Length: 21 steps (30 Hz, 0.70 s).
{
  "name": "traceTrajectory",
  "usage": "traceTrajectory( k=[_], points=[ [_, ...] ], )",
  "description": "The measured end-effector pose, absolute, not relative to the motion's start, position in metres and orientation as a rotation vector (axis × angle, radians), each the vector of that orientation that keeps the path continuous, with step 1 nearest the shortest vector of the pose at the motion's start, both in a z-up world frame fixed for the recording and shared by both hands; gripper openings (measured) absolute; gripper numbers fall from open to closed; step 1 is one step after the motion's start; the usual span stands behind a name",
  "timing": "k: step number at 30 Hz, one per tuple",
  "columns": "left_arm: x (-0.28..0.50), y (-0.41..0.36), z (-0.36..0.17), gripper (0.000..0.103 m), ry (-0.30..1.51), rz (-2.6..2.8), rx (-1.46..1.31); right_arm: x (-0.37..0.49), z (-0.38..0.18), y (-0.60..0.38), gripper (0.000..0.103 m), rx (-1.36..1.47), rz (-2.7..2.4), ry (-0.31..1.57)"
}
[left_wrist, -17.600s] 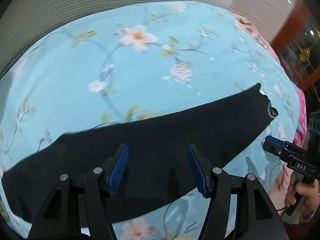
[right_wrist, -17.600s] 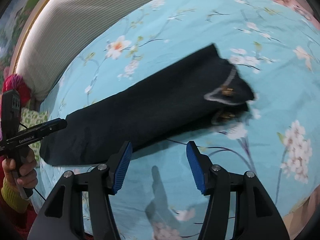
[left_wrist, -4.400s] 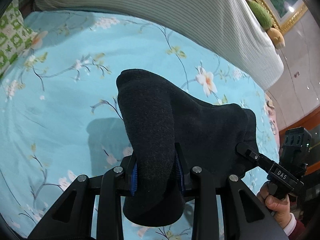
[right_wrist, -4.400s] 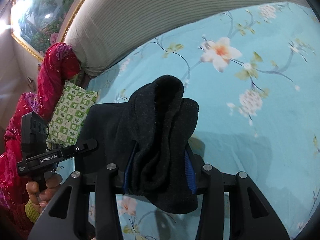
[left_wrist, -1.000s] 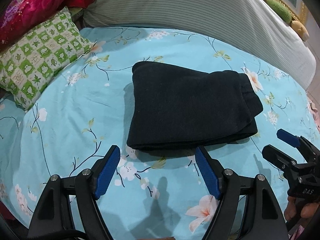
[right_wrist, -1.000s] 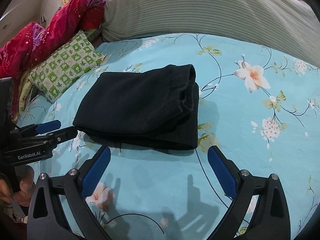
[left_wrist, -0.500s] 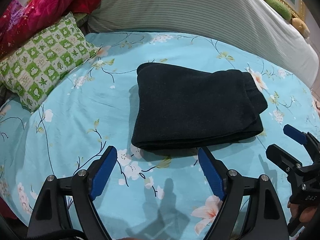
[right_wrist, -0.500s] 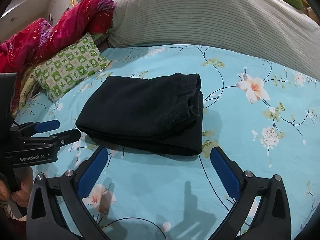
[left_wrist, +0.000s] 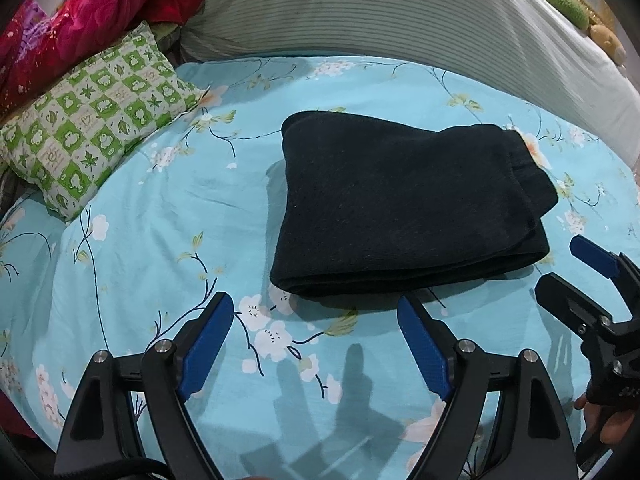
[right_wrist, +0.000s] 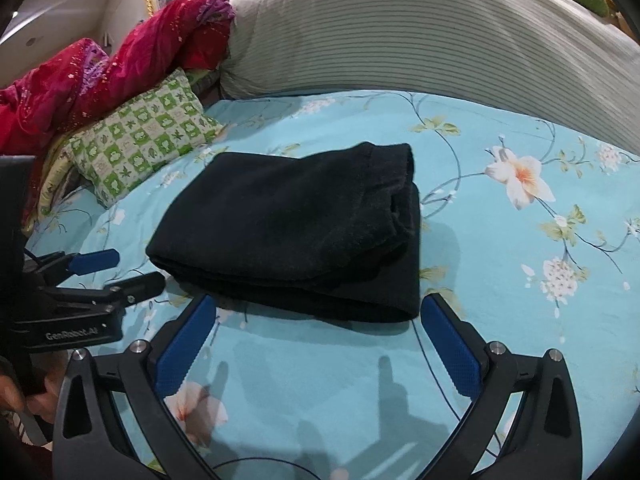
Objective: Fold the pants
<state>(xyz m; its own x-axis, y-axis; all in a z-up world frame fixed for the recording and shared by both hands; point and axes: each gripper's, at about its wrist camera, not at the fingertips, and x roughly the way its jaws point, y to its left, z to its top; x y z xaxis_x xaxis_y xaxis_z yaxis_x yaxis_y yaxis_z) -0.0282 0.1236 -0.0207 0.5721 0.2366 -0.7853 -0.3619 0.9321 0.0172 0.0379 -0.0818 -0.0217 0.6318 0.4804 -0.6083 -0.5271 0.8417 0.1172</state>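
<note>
Two grippers, one garment: both tools hang empty over the bed while the pants lie folded in front of them.
Bed sheet (left_wrist: pixel 160 208): turquoise, printed with blossoms, bearing everything else; a striped bolster (left_wrist: pixel 400 20) runs along its far edge.
Pillow (left_wrist: pixel 92 112): green-and-white checked, far left, well apart from the garment, with red bedding (right_wrist: pixel 100 68) heaped behind it.
Pants (left_wrist: pixel 400 208): black, folded into a compact stacked rectangle near the middle of the sheet; layered edges face the cameras and the thick rolled end sits to the right.
Long axis: runs left to right across both views, so the near folded edge lies crosswise to the fingers.
Left gripper (left_wrist: pixel 316 344): jaws spread wide, nothing between them, hovering just short of the near left corner of the bundle.
Right gripper (right_wrist: pixel 316 340): jaws equally wide and empty, straddling the near edge toward the rolled end; it looks marginally the closer of the two.
Progress: folding appears finished, or nearly so.
Next move: if any tidying remains, either tool need only travel straight ahead to reach the near edge.
</note>
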Motion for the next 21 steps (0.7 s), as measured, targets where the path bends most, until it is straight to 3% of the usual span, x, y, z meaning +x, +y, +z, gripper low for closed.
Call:
traceTrajectory(
  k=[21],
  points=[
    [-0.024,0.124,-0.027,0.085,0.905,0.351,-0.13,0.042,-0.031,-0.071,0.102,-0.083,0.618,0.684]
  ],
)
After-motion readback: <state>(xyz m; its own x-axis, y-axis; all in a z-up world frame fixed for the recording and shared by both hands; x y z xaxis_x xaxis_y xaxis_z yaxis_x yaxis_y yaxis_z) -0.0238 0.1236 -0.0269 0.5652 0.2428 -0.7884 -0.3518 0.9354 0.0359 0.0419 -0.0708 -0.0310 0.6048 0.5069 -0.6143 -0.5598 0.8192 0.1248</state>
